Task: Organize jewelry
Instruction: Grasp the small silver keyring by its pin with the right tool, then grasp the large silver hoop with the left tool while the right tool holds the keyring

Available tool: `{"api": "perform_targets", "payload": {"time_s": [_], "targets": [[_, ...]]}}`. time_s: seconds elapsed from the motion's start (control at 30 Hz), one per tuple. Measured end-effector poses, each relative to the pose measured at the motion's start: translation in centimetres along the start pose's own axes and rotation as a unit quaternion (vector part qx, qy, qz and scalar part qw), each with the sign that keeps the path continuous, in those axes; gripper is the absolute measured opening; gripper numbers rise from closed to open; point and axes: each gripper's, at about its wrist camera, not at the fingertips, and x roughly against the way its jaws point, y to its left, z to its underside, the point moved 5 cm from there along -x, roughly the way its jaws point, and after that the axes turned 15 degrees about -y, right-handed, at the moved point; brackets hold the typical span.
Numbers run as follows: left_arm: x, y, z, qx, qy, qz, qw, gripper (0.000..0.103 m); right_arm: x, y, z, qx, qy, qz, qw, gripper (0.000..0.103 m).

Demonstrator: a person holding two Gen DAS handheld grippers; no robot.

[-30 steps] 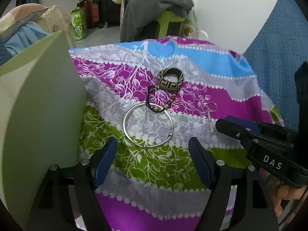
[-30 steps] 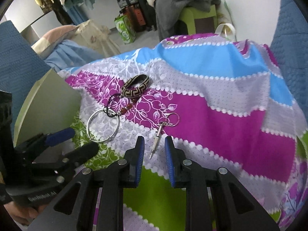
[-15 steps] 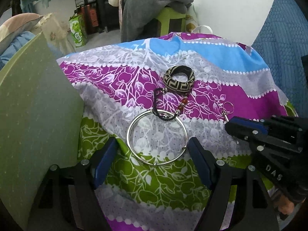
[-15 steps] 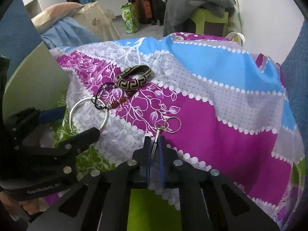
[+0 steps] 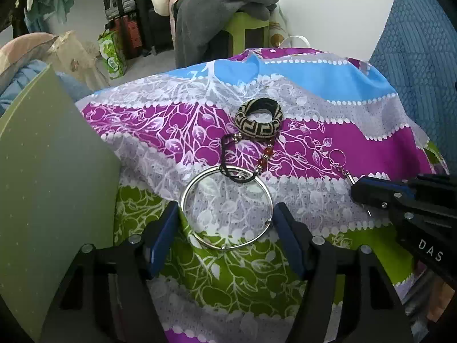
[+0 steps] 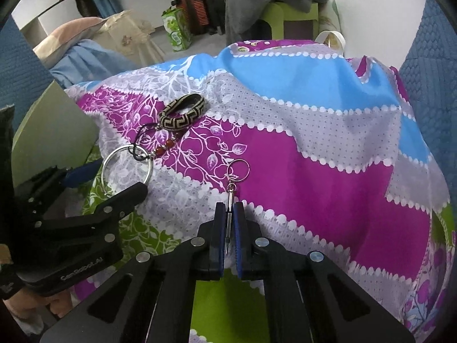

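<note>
A silver bangle (image 5: 225,208) lies on the patterned cloth, also in the right wrist view (image 6: 125,168). My left gripper (image 5: 225,228) is open, its blue pads on either side of the bangle's near half. A black cord with red beads (image 5: 264,157) links the bangle to a black-and-tan woven bracelet (image 5: 258,120). My right gripper (image 6: 228,214) is shut on a small silver pendant with a key ring (image 6: 232,183), which rests on the cloth. The pendant's ring also shows in the left wrist view (image 5: 338,157).
A pale green box lid or panel (image 5: 51,177) stands at the left of the cloth. The colourful cloth (image 6: 314,131) drapes over a raised surface and falls away at the far edge. A green stool with grey clothes (image 5: 228,8) stands behind.
My right gripper has closed on the silver pendant. My left gripper has moved forward so its open pads now flank the silver bangle.
</note>
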Motion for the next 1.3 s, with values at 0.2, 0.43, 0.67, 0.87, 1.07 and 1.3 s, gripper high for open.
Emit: {"api": "perform_targets", "payload": {"time_s": [0.2, 0.43, 0.67, 0.87, 1.07, 1.3], "targets": [[1.3, 1.4, 0.2, 0.043, 0.013, 0.006, 0.999, 0.065, 0.7, 0.8, 0.6, -0.013, 0.003, 0.002, 1.0, 0.004], [2.8, 2.2, 1.8, 0.069, 0.027, 0.007, 0.9972, 0.043, 1.0, 2.4, 2.4, -0.013, 0.017, -0.003, 1.0, 0.004], [3.7, 1.3, 1.4, 0.077, 0.015, 0.053, 0.9955, 0.032, 1.9, 2.1, 3.1, -0.027, 0.009, 0.007, 1.0, 0.004], [3.3, -0.4, 0.1, 0.023, 0.004, 0.075, 0.9969, 0.032, 2.4, 0.9, 2.6, -0.047, 0.002, 0.009, 0.999, 0.004], [1.1, -1.3, 0.3, -0.027, 0.024, 0.077, 0.9964, 0.032, 2.2, 0.3, 2.7, -0.059, 0.009, 0.003, 0.998, 0.004], [0.1, -2.1, -0.2, -0.067, 0.031, 0.073, 0.9946, 0.003, 1.6, 0.7, 3.3, -0.059, 0.029, -0.011, 0.998, 0.006]]}}
